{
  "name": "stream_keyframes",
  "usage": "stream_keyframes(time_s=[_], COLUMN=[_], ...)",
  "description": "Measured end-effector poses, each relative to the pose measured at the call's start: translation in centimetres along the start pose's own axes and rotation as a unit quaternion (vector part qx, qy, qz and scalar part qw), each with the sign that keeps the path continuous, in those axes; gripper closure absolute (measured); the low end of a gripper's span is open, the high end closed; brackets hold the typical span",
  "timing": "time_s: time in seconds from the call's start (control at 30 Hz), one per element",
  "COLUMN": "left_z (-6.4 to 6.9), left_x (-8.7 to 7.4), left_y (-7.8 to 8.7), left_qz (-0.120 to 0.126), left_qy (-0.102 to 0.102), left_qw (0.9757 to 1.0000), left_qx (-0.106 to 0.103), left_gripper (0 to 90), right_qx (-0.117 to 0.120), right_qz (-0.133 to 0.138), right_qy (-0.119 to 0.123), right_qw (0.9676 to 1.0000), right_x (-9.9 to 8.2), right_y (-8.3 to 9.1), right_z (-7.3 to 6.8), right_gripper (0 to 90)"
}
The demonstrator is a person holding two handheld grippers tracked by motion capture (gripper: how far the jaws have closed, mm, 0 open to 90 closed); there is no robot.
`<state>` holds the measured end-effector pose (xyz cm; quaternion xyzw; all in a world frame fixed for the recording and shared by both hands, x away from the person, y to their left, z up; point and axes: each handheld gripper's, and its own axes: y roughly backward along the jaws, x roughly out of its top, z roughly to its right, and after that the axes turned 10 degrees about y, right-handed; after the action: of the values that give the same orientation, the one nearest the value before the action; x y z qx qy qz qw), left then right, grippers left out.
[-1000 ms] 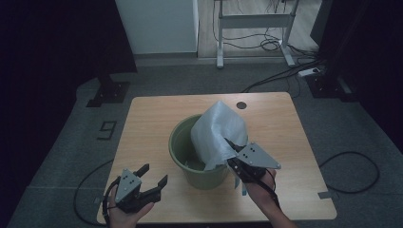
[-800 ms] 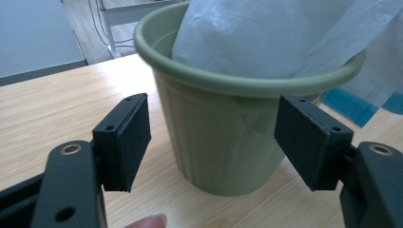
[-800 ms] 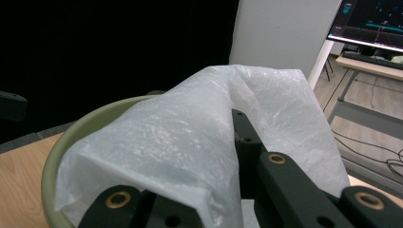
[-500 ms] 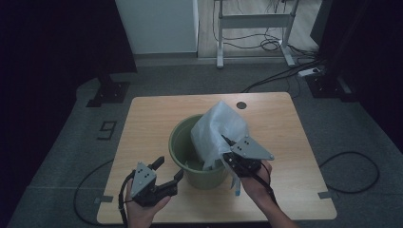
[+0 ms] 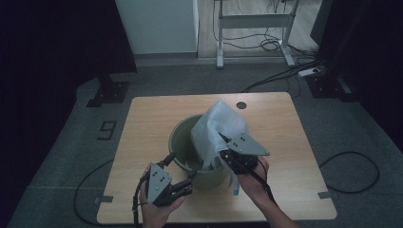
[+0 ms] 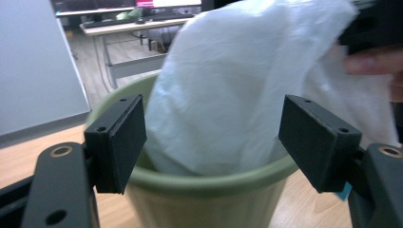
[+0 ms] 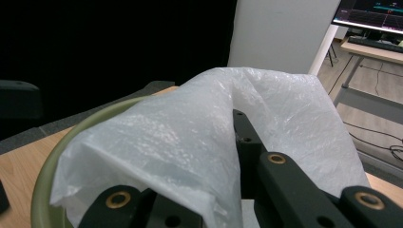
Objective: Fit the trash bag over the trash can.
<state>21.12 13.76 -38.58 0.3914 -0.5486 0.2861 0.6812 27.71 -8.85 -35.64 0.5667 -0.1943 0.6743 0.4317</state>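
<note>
Standing near the middle of the wooden surface (image 5: 142,118), a little toward the lower edge of the high view, the green bucket (image 5: 183,135) holds a white plastic bag (image 5: 219,124) that rises well above its rim and leans toward the right side of the frame. The right tool (image 5: 222,153), at centre right of the high view, has its jaws closed tight on a fold of the bag at the bucket's right rim; in the right gripper view the film drapes over and between the two black jaws, which sit nearly together, with the bucket's rim curving at the lower left of that frame. The hand (image 5: 254,178) that carries it rests on the surface just right of the bucket. The left tool (image 5: 182,172), at the lower centre-left of the high view, sits just beside the bucket's near-left wall with its jaws spread wide and nothing between the pads; its jaws have just been opening a little further. In the left gripper view the two black pads (image 6: 121,142) stand far apart at the left and right of the frame, framing the bucket's rim and the bag behind it without touching either, and a fingertip of the other hand shows at the upper right edge.
</note>
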Motion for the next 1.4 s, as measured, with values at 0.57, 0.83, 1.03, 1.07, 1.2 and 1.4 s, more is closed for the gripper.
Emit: stream_keyframes(time_s=[0.57, 0.83, 1.03, 1.07, 1.2, 1.4], left_z=[2.7, 2.2, 1.9, 1.9, 2.0, 1.8], left_x=[0.5, 0.7, 0.8, 0.8, 0.9, 1.1], left_y=[-3.1, -3.2, -3.2, -3.2, -3.2, -3.5], left_qz=[0.006, -0.003, -0.005, -0.005, -0.006, -0.008], left_qy=[-0.046, -0.036, -0.025, -0.025, -0.021, -0.014], left_qw=[0.9988, 0.9986, 0.9993, 0.9994, 0.9995, 0.9997], left_qx=[-0.016, -0.038, -0.026, -0.025, -0.021, -0.016], left_gripper=[67.1, 89.6, 89.7, 89.8, 89.7, 89.7], right_qx=[0.013, 0.026, -0.009, -0.016, -0.027, -0.05], right_qz=[0.008, 0.007, 0.017, 0.02, 0.025, 0.03], right_qy=[0.002, 0.009, 0.005, 0.0, -0.003, -0.02], right_qw=[0.9999, 0.9996, 0.9998, 0.9997, 0.9993, 0.9981], right_x=[0.2, -0.3, -1.7, -2.5, -3.9, -6.4], right_y=[0.5, 1.0, 2.9, 3.8, 5.0, 6.6], right_z=[-0.4, -1.2, -3.0, -3.7, -4.4, -5.0], right_gripper=[82.7, 65.8, 35.3, 29.7, 25.6, 21.2])
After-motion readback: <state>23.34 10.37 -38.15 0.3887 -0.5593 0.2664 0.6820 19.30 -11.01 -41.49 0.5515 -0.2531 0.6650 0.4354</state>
